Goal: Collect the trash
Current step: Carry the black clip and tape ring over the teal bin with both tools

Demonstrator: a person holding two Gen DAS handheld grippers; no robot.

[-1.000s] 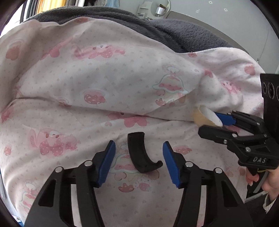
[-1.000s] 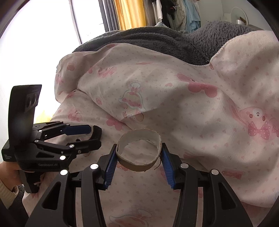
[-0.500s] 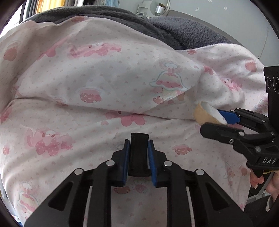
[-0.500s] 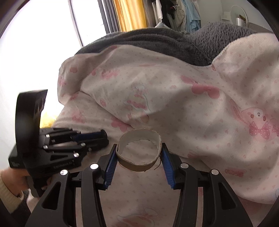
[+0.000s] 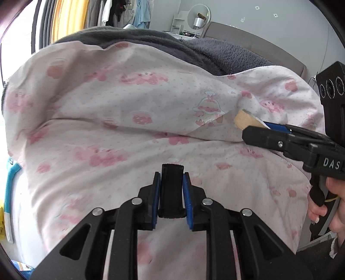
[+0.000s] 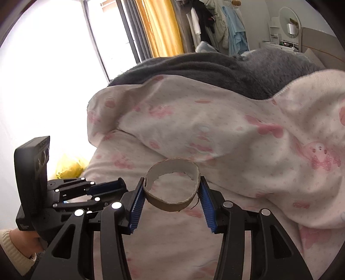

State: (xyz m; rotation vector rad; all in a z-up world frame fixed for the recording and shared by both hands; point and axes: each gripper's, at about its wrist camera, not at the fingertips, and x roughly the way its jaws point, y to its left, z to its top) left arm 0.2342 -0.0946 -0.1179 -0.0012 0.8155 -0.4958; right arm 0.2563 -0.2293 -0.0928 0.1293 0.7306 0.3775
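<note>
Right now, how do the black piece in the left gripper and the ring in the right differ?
The black curved piece is dark, narrow and solid; the cardboard ring is tan, wide and hollow. The left gripper is nearly closed on its piece; the right gripper spans the ring, jaws wide. Both are held above the pink-print blanket.

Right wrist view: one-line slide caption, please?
Right hand-held gripper shut on a cardboard ring above the pink-print blanket; left hand-held gripper alongside.

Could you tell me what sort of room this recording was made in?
Most likely a bedroom: a pink-printed quilt over a grey fleece blanket fills both views, clothes hang behind, and a round mirror stands by the wall.
</note>
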